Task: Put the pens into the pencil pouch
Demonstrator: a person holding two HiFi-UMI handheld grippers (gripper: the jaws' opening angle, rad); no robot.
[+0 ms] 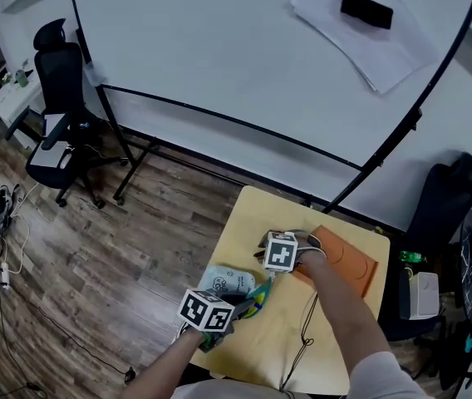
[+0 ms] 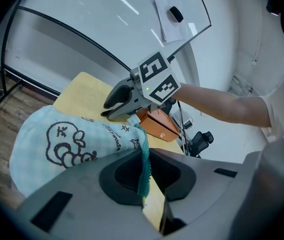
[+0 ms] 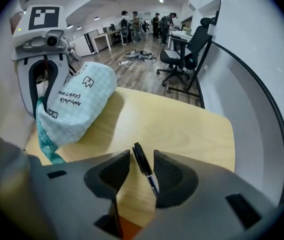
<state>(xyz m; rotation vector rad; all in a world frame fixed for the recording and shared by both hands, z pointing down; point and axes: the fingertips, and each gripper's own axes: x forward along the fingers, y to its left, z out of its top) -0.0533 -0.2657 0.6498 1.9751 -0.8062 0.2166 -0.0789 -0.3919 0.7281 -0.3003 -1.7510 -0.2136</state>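
Note:
A light-blue checked pencil pouch [image 1: 222, 280] with a cartoon print lies on the small yellow table [image 1: 336, 339]. My left gripper [image 2: 143, 181] is shut on the teal zipper edge of the pouch [image 2: 72, 144]. Beside the pouch [image 3: 77, 101], my right gripper [image 3: 143, 160] is low over the table. A black pen [image 3: 143, 165] lies in the narrow gap between its jaws. The pen rests against the right jaw, its rear end hidden under it, and clear of the left jaw. In the left gripper view the right gripper [image 2: 107, 113] points at the pouch's far side.
An orange box [image 1: 346, 261] sits at the table's far right, also seen as an orange box [image 2: 158, 125] behind the right gripper. A black cable [image 1: 305, 339] trails over the table. Black office chairs [image 1: 57, 98] and a glass partition stand around the table.

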